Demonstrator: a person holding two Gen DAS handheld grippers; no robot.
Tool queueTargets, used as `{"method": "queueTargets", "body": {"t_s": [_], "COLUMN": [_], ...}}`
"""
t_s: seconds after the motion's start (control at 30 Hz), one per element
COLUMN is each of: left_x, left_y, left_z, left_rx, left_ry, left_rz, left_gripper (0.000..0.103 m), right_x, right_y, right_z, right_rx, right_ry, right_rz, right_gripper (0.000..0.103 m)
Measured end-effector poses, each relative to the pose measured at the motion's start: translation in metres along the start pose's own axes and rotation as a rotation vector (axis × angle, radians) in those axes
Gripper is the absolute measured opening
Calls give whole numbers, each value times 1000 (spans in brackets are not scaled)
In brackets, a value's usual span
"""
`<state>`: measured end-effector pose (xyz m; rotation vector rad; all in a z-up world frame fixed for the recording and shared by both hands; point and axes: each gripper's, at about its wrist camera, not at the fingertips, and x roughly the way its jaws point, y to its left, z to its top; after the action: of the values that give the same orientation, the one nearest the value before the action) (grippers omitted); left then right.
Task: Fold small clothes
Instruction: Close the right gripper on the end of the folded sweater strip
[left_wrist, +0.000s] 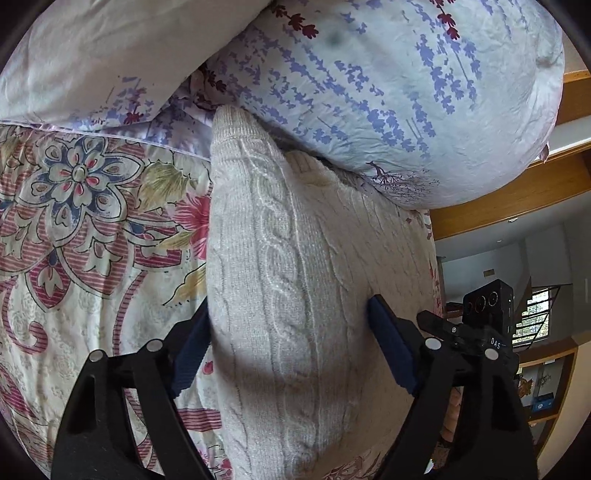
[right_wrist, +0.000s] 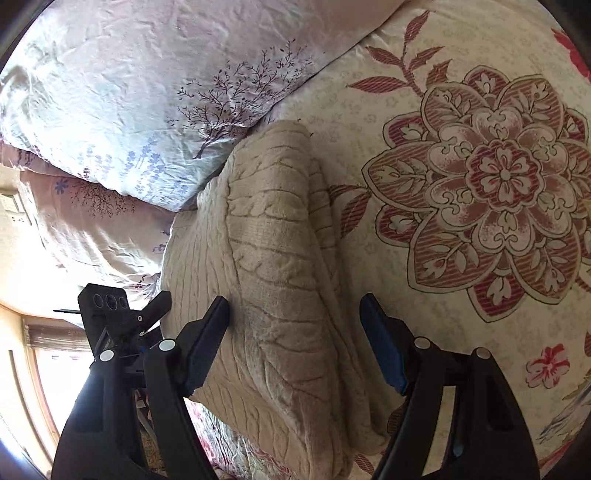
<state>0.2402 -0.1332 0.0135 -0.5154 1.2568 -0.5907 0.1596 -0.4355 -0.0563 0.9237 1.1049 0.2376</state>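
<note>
Fingers of both the left gripper (left_wrist: 291, 347) and right gripper (right_wrist: 295, 343) stand apart astride the folded cream cable-knit sweater (left_wrist: 295, 295) on the floral-quilted bed (right_wrist: 480, 184), apparently releasing it.

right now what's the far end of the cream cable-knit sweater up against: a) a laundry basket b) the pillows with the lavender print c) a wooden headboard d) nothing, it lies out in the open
b: the cream cable-knit sweater lies on the floral bedspread, and its far end is tucked in under the lavender-print pillows; both open tools straddle it.
</note>
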Motion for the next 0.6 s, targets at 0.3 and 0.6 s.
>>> {"method": "queueTargets", "body": {"t_s": [0.3, 0.6], "left_x": [4, 20], "left_y": [-48, -66], "left_z": [-6, -6], "left_rx": [231, 282], "left_ry": [-68, -57], "left_rz": [298, 368], "left_gripper": [89, 89], "right_x": [-1, 6], "right_y": [-5, -6], "right_z": [-3, 0], "right_rx": [12, 16], "right_ry": [0, 6], "right_rz": [54, 121], "right_gripper": [76, 77]}}
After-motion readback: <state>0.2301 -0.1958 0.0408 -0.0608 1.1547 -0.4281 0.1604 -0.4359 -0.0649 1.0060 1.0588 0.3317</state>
